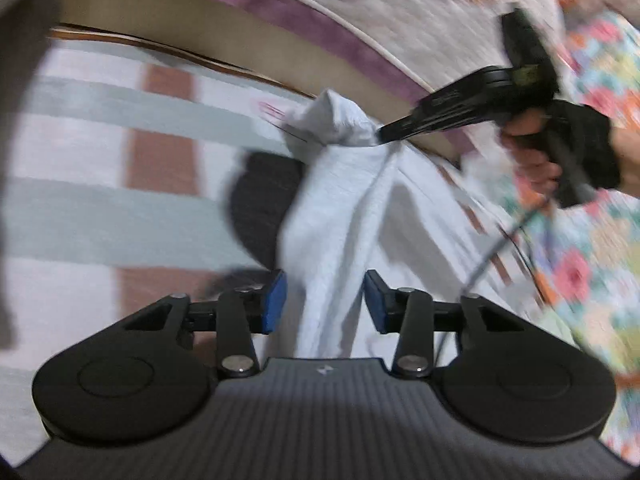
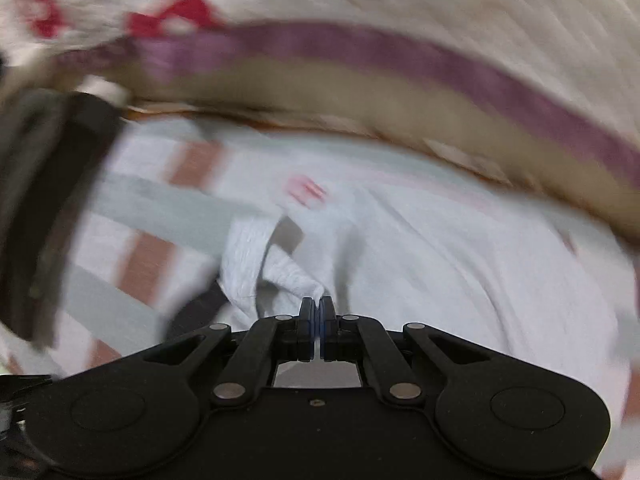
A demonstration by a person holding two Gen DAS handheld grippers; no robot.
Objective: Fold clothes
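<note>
A white garment (image 1: 336,208) lies bunched on a striped sheet (image 1: 120,148). A band of the garment runs up between the blue pads (image 1: 276,300) of my left gripper (image 1: 325,300), which stands open, and no pad visibly presses on it. Further back, my right gripper (image 1: 382,132), held by a gloved hand (image 1: 576,148), pinches a raised fold of the garment. In the right wrist view the right gripper (image 2: 318,306) is shut, with a corner of the white garment (image 2: 420,264) at its tips. Both views are blurred.
The striped sheet (image 2: 160,208) has grey-green and brown bands. A beige edge with a purple band (image 1: 280,12) borders it at the back. Floral fabric (image 1: 592,240) fills the right side. A dark patch (image 1: 260,200) shows beside the garment. A dark blurred object (image 2: 48,200) stands at the left.
</note>
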